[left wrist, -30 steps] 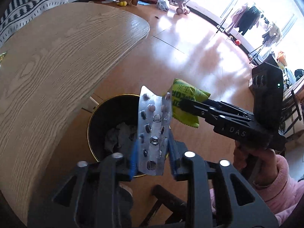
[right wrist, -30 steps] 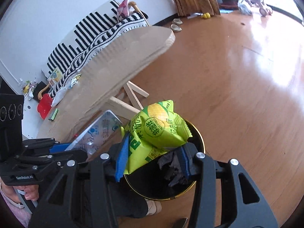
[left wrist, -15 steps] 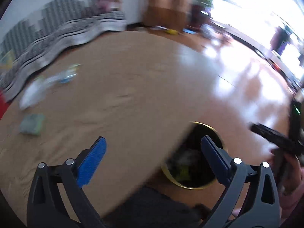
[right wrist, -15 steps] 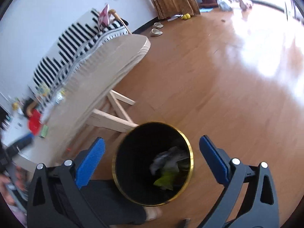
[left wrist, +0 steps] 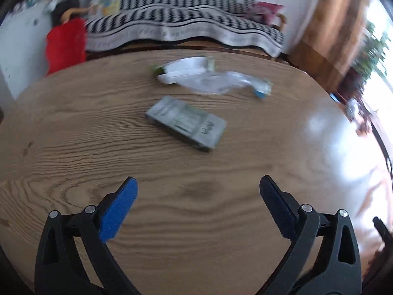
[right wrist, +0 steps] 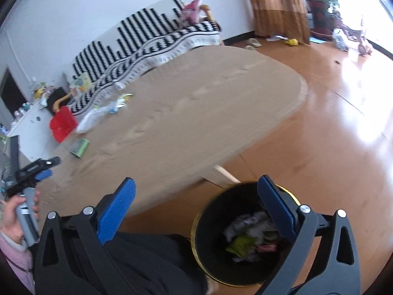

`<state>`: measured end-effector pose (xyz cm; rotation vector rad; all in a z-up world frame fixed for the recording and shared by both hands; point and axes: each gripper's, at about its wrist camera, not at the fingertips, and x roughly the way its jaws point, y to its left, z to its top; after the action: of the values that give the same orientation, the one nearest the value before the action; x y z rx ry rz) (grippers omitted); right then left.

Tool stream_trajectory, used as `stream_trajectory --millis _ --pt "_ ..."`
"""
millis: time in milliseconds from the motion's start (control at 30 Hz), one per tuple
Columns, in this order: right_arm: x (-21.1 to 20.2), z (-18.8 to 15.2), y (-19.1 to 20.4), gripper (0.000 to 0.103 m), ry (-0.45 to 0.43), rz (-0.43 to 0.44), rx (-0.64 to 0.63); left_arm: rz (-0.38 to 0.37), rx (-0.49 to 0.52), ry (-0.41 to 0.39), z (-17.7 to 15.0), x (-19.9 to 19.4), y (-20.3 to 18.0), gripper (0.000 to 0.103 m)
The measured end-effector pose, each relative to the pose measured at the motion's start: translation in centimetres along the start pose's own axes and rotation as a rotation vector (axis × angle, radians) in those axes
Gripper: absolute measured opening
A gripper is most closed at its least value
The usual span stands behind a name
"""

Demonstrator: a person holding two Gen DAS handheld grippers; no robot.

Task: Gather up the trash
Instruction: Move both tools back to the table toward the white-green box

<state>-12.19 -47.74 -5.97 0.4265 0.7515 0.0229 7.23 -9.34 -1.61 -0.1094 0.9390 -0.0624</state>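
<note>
My left gripper (left wrist: 197,186) is open and empty above the wooden table (left wrist: 73,132). Ahead of it lie a grey-green flat box (left wrist: 186,123), a crushed clear plastic bottle (left wrist: 221,83) and a white packet (left wrist: 184,70). My right gripper (right wrist: 195,188) is open and empty above the floor beside the table (right wrist: 196,103). Under its right finger stands a black bin with a gold rim (right wrist: 221,265); the yellow-green snack bag (right wrist: 240,244) lies inside among other trash. The left gripper (right wrist: 34,169) shows at the far left of the right wrist view.
A striped sofa (left wrist: 186,24) and a red object (left wrist: 65,44) stand behind the table. A table leg (right wrist: 226,174) stands close to the bin. My dark trouser leg (right wrist: 152,263) is left of the bin. Curtains (right wrist: 277,5) hang at the back right.
Both grippers opened and dropped the blister pack and the snack bag into the bin. The left gripper swung away from the bin over the table toward the remaining trash.
</note>
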Motion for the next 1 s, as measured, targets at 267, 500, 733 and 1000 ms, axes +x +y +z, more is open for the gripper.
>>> stream_trajectory --millis 267,500,733,1000 --pt "3.0 1.7 1.8 0.096 0.032 -0.002 -0.105 0.101 -0.119 0.009 3.8 4.7 -1.2 0.097" --pt "5.0 2.2 0.8 0.096 0.037 0.013 -0.079 0.245 -0.113 0.042 6.7 9.0 -3.0 0.097" --pt "7.4 5.1 3.7 0.096 -0.006 0.074 -0.118 0.247 -0.027 0.027 5.6 8.3 -1.4 0.097" --pt "13.3 12.2 14.4 0.096 0.019 0.266 -0.234 0.233 0.002 -0.007 4.2 6.8 3.0 0.097"
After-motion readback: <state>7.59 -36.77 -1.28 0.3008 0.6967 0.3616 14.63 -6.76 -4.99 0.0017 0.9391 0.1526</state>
